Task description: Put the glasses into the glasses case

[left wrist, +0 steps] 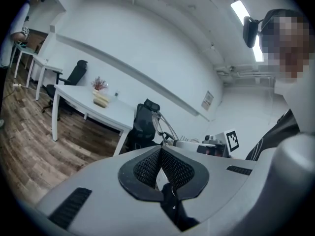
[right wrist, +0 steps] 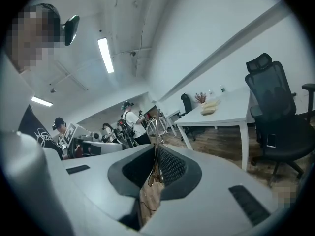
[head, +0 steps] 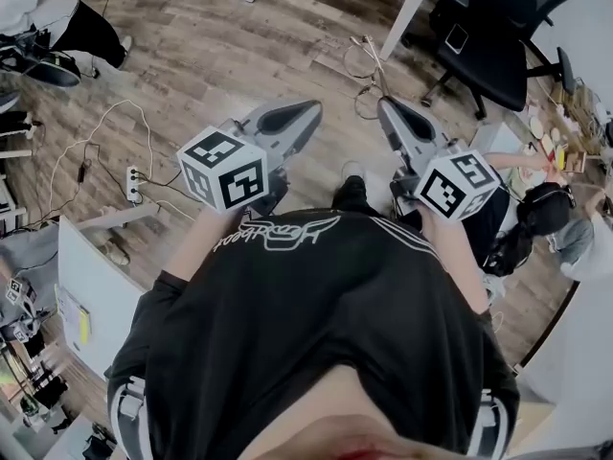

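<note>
Glasses (right wrist: 156, 132) with a thin wire frame are held in the right gripper (right wrist: 156, 150). Its two padded jaws are closed onto the frame's lower part, while the rims stick up past the jaw tips. Whether the side arms are folded or spread is hard to make out, since the wire is fine and seen almost edge-on.

The left gripper (left wrist: 160, 149) has its jaws brought together at the tips, and nothing sits between the pads.

In the head view both grippers are held out in front of the person's black shirt (head: 316, 324), above a wooden floor (head: 220, 56). They sit side by side and apart, with the marker cubes nearest the body. The glasses reach forward from the tip of the right gripper, clear of the left one.

The right gripper view shows a white table (right wrist: 231, 109) off to the right with a black office chair (right wrist: 275, 117) beside it. Other people stand further back in the room.
</note>
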Action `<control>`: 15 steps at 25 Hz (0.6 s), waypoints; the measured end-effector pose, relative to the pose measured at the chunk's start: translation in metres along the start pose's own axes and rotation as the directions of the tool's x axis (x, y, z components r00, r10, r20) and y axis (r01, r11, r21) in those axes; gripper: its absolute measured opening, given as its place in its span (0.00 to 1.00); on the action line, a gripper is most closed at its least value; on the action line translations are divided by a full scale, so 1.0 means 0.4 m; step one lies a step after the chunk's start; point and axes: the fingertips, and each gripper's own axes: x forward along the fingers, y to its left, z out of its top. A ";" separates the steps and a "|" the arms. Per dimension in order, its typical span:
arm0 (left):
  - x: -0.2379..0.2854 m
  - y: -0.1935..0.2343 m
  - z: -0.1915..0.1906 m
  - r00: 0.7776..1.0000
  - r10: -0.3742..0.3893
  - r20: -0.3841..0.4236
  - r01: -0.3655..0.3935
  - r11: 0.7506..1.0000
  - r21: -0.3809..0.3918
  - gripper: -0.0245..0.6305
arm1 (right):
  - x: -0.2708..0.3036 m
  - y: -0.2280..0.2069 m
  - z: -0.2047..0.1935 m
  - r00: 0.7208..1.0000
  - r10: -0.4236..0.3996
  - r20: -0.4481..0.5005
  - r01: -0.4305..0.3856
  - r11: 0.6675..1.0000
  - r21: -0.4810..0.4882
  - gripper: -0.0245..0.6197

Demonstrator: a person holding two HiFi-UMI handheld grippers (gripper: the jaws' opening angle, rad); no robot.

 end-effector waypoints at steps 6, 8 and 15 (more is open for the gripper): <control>0.114 0.050 0.088 0.998 0.044 0.045 -0.043 0.999 -0.029 0.04 | 0.054 -0.117 0.093 0.999 0.050 -0.013 -0.050 0.999 -0.018 0.08; 0.157 0.059 0.122 0.997 0.053 0.057 -0.051 0.998 -0.035 0.04 | 0.064 -0.156 0.131 0.997 0.072 -0.013 -0.072 0.997 -0.027 0.08; 0.318 0.067 0.236 0.994 0.058 0.088 -0.060 0.998 0.013 0.04 | 0.080 -0.299 0.253 0.993 0.116 0.007 -0.115 0.992 -0.060 0.08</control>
